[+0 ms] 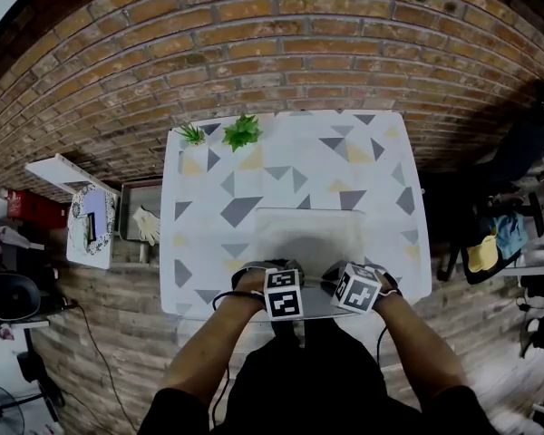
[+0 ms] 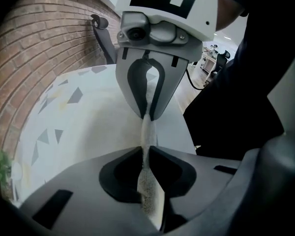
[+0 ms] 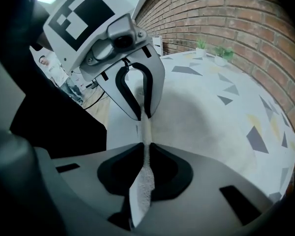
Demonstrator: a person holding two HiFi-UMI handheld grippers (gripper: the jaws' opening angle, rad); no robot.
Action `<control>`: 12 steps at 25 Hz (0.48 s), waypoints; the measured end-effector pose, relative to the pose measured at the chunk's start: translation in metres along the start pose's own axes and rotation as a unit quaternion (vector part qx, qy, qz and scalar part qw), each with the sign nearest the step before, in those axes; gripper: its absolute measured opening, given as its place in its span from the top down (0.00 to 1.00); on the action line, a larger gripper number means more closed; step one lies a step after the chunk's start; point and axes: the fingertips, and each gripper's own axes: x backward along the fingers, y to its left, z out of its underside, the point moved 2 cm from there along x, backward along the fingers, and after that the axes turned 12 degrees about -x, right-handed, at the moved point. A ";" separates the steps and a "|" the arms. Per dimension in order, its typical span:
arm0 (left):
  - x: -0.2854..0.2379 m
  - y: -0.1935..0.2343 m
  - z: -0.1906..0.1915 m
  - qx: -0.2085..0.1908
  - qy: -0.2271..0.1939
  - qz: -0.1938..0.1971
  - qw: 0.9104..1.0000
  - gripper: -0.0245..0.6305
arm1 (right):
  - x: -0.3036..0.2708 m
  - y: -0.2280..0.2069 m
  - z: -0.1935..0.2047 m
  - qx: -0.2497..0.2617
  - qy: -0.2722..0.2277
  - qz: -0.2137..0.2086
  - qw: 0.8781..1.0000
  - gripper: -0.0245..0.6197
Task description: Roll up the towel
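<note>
Pinching fingers (image 2: 83, 168) on thin, nubbly towel (image 1: 310, 236)

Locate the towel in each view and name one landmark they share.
Head view: lower centre, the towel lies flat at the table's near edge.
Left gripper view: centre, the towel edge pinched in the jaws.
Right gripper view: centre, towel pinched likewise.
Shared landmark: the brick wall.

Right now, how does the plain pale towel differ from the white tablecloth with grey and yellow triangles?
The plain pale towel has no print; the white tablecloth with grey and yellow triangles has one. The towel is much smaller than the tablecloth and lies on its near middle. The left gripper and the right gripper pinch the towel's near edge, not the tablecloth. Both are pale cloths.
</note>
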 end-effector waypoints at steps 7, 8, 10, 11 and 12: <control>0.000 0.028 0.009 0.024 0.003 -0.021 1.000 0.72 | 0.001 -0.031 -0.008 0.007 0.004 0.013 1.000 0.82; 0.001 0.031 0.010 0.026 0.004 -0.028 0.999 0.69 | 0.002 -0.035 -0.009 0.008 0.004 0.020 1.000 0.80; 0.003 0.036 0.012 0.026 0.007 -0.045 0.999 0.67 | 0.004 -0.042 -0.010 0.009 0.003 0.034 0.999 0.78; 0.004 0.038 0.013 0.025 0.008 -0.053 0.998 0.67 | 0.005 -0.044 -0.011 0.009 0.000 0.040 0.999 0.77; 0.006 0.038 0.013 0.023 0.009 -0.061 0.998 0.67 | 0.006 -0.045 -0.012 0.010 -0.003 0.047 0.999 0.76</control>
